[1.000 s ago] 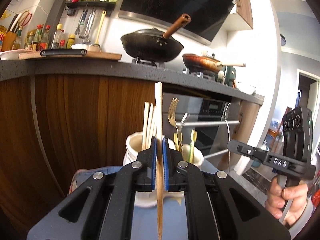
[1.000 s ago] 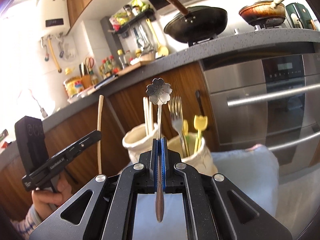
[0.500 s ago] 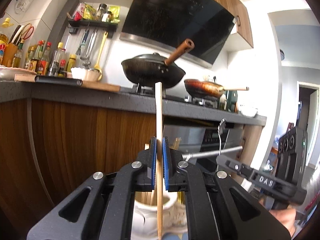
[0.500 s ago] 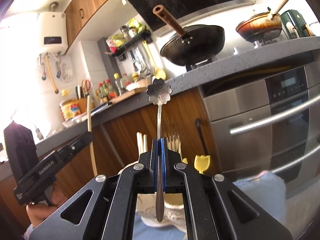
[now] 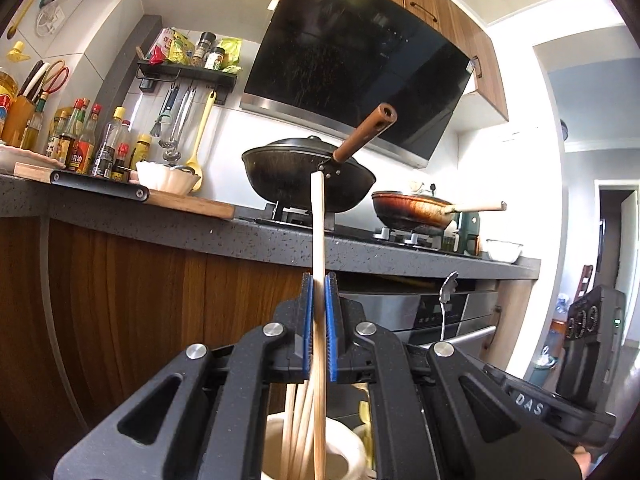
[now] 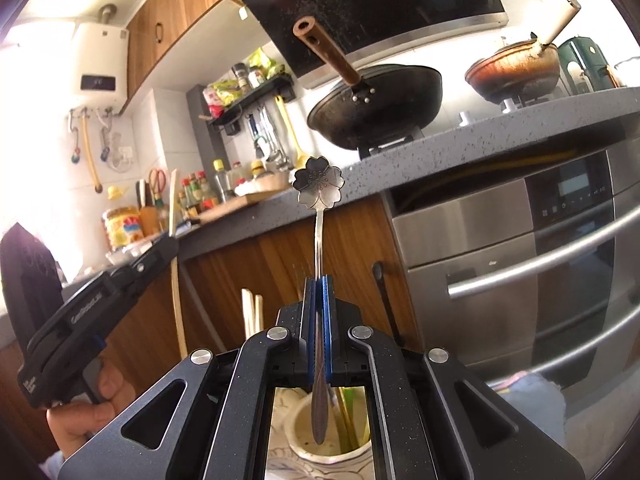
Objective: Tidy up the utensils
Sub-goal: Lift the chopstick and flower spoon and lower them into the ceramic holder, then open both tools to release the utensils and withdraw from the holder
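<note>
Left tool (image 5: 319,320) clamps a chopstick (image 5: 318,240) upright above the white cup (image 5: 344,448) of chopsticks; right tool (image 6: 320,320) pinches a flower spoon (image 6: 319,184) over its own cup (image 6: 308,440). Sorting is at the drop-in step, so each piece probably needs lowering into its cup before release.

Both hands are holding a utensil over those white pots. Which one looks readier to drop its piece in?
Probably the right hand-held gripper: its flower-headed spoon hangs with its tip inside the white holder. The left's chopstick also hangs over a holder.

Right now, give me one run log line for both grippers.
left gripper: shut on chopstick above white holder | right gripper: shut on flower spoon above cup
</note>
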The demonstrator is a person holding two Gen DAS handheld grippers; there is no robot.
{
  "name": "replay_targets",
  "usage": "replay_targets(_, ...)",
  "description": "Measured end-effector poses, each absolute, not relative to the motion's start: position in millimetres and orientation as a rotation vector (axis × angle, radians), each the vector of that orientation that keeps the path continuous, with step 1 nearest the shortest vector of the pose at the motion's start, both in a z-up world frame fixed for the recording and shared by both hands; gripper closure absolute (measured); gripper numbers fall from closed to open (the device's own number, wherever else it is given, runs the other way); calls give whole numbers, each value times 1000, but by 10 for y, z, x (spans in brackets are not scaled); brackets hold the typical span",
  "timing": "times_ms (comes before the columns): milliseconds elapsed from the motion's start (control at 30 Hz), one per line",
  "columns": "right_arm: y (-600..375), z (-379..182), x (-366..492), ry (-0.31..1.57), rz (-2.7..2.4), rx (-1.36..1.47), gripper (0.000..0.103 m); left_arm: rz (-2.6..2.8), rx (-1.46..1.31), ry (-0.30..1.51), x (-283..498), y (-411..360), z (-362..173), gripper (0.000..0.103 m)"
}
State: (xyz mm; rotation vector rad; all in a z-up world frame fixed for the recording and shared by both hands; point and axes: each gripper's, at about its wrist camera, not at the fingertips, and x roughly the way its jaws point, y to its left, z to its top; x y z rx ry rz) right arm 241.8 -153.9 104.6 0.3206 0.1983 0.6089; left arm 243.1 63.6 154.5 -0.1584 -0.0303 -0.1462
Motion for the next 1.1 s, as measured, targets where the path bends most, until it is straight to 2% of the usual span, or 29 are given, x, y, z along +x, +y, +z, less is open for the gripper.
replay_targets(667, -1385, 837, 2440, 258, 612, 255, 99, -136, -175, -101, 2617, 707, 1585, 97)
replay_targets(1100, -1360, 736, 2407, 291, 586, 229, 99, -104, -101, 66, 2522, 533, 1114, 97)
